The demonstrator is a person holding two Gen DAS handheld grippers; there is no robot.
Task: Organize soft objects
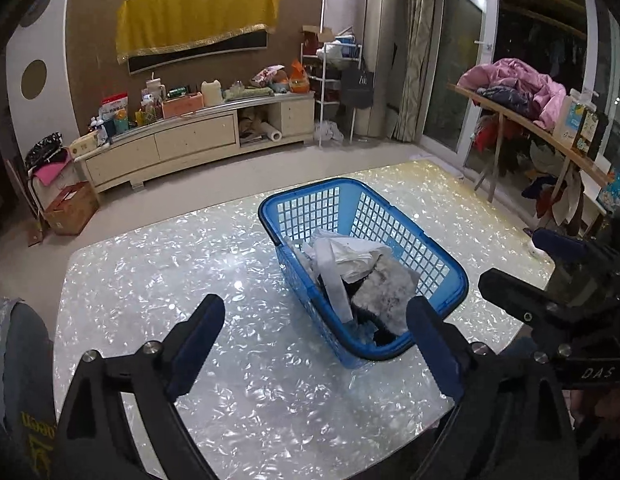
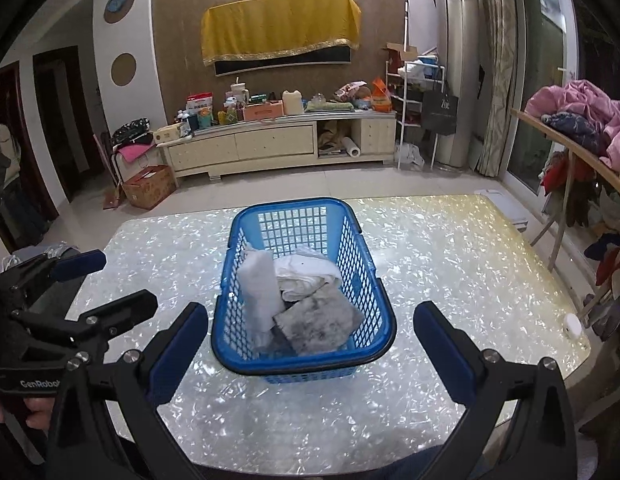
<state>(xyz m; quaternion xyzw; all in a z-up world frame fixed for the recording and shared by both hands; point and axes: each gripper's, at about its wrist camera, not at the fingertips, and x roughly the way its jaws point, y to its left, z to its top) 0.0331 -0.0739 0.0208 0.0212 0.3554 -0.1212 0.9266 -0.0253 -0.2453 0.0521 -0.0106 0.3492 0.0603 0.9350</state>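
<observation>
A blue plastic basket (image 1: 394, 224) stands on the pearly white table (image 1: 157, 264); it also shows in the right wrist view (image 2: 245, 356). In it lie a white cloth (image 2: 305, 268), a white fluffy roll (image 2: 259, 292) standing on end and a grey cloth (image 2: 318, 322). My left gripper (image 1: 314, 336) is open and empty, just left of the basket's near end. My right gripper (image 2: 310, 348) is open and empty, with the basket's near rim between its fingers. Each gripper shows at the edge of the other's view.
A small white round object (image 2: 570, 325) lies near the table's right edge. A wooden rack (image 2: 570, 140) with pink bedding and clothes stands to the right. A TV cabinet (image 2: 277, 144) with clutter and a cardboard box (image 2: 149, 186) are across the floor.
</observation>
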